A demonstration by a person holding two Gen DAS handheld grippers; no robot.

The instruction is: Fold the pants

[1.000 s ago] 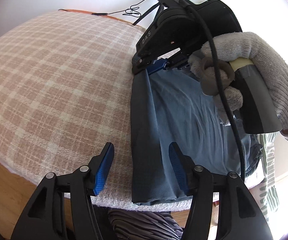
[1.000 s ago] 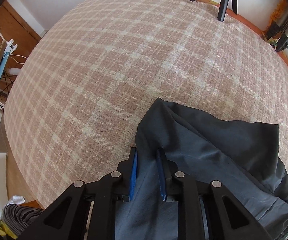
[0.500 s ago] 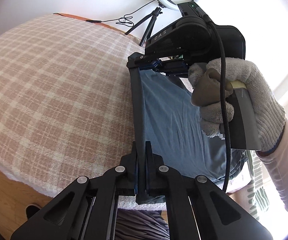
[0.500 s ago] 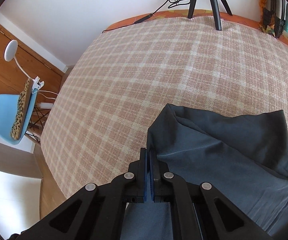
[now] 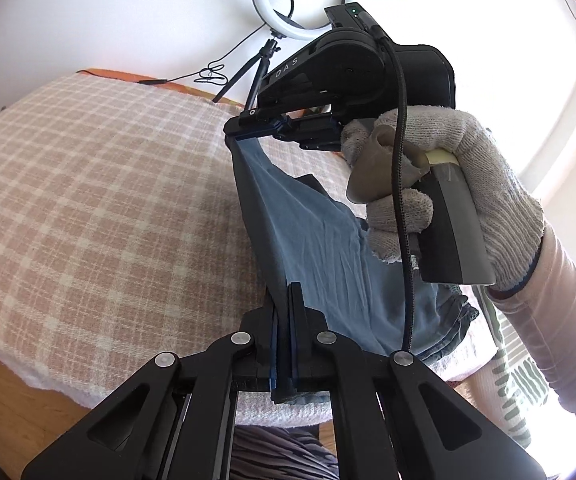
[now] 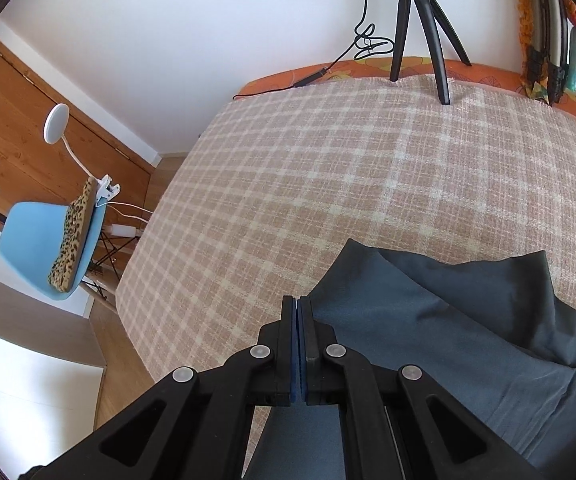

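Here the pants (image 5: 319,240), a blue-grey pair in thin cloth, are stretched taut between the two tongs above a surface covered with a pink-and-cream plaid blanket (image 5: 100,208); whether that surface is a bed or a table I cannot tell. The left tongs (image 5: 286,320) are clamped tight on one end of a folded edge of the fabric, their blue pads pressed together with the cloth coming out between them. The right tongs (image 5: 258,130) pinch the other end of that same edge, held higher and farther out over the blanket, so the edge runs as a straight dark line from one to the other. A hand in a grey knit glove (image 5: 447,196) grips the handle of the right tool, and a black cable (image 5: 401,168) runs down across it. Below the raised edge the rest of the pants hangs and sags toward the near side of the blanket, where a gathered part lies bunched (image 5: 451,320).

From the right tool's own camera, its tongs (image 6: 297,332) are closed with fabric trailing beneath them, and the dark cloth (image 6: 467,320) spreads in loose folds over the plaid. At the far edge a black tripod (image 6: 419,20) stands on the blanket, carrying a white ring light (image 5: 284,4). Off to the side, a light blue chair (image 6: 48,248) with a leopard-print cushion sits on the wooden floor.
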